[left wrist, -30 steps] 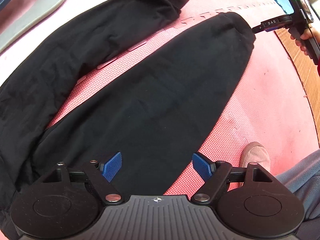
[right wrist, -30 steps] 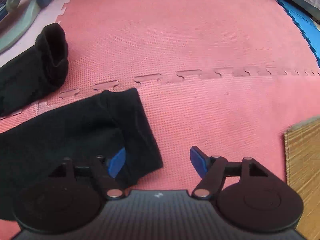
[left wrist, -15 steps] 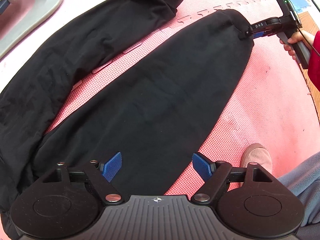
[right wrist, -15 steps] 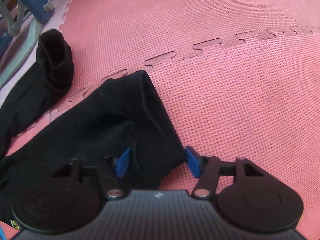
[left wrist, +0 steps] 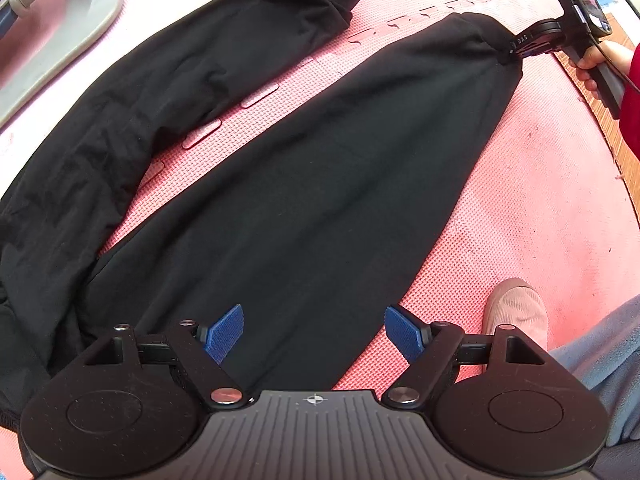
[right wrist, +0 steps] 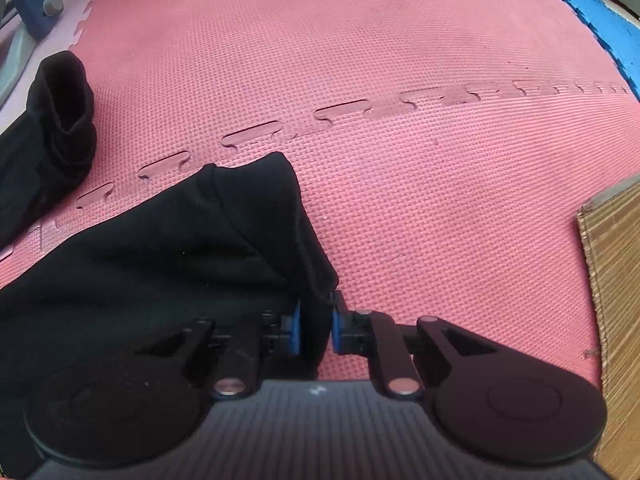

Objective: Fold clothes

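A pair of black trousers (left wrist: 304, 184) lies spread on the pink foam mat (left wrist: 520, 208), its two legs apart in a V. My left gripper (left wrist: 314, 330) is open and hovers over the upper part of the near leg, holding nothing. My right gripper (right wrist: 314, 328) is shut on the cuff of the near leg (right wrist: 256, 216), with cloth pinched between its blue pads. It also shows at the top right of the left wrist view (left wrist: 516, 46), at the cuff's corner. The other leg's cuff (right wrist: 64, 120) lies at the left.
A grey plastic base (left wrist: 76, 28) sits at the mat's far left. A woven straw mat (right wrist: 616, 288) borders the foam on the right, and blue foam tiles (right wrist: 600, 16) lie beyond. The person's pink slipper (left wrist: 516, 308) and grey trouser leg (left wrist: 608, 360) are at the lower right.
My right gripper moved onto the near leg's cuff and closed on it. The left gripper stayed open over the upper leg.
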The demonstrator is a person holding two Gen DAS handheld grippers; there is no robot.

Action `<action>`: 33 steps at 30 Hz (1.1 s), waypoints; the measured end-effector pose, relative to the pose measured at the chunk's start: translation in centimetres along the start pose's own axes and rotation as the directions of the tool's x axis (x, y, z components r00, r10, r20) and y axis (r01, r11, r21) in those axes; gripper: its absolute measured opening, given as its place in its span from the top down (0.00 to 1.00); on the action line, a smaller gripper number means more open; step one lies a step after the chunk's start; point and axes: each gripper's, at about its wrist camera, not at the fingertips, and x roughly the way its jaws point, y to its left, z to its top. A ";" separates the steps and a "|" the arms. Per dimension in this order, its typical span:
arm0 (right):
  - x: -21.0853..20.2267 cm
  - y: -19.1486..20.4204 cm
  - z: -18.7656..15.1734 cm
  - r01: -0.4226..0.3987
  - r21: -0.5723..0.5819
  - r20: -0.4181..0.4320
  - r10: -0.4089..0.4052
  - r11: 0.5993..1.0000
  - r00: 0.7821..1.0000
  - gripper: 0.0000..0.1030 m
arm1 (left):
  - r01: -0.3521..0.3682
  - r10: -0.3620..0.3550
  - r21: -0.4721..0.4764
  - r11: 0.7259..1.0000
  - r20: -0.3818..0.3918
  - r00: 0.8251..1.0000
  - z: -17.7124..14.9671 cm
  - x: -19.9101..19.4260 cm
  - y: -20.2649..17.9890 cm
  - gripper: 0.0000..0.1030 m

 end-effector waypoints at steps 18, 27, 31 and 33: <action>-0.9 -0.8 1.3 0.341 0.004 0.088 -0.340 0.940 0.936 0.68 | 0.030 -0.030 -0.030 0.999 -0.010 0.999 -3.8 -1.4 -0.8 0.23; -5.0 2.9 3.0 0.401 -0.072 0.220 -0.377 0.913 0.900 0.42 | 0.046 -0.046 -0.083 0.996 0.000 0.999 -5.4 -4.4 1.0 0.23; -4.5 5.5 2.3 0.325 -0.142 0.196 -0.295 0.935 0.935 0.41 | 0.023 -0.024 -0.064 0.998 -0.019 1.000 -6.1 -5.0 1.9 0.23; -3.9 6.9 1.7 0.278 -0.183 0.172 -0.248 0.943 0.953 0.41 | 0.007 -0.008 -0.040 0.999 -0.036 0.999 -6.4 -5.2 2.2 0.23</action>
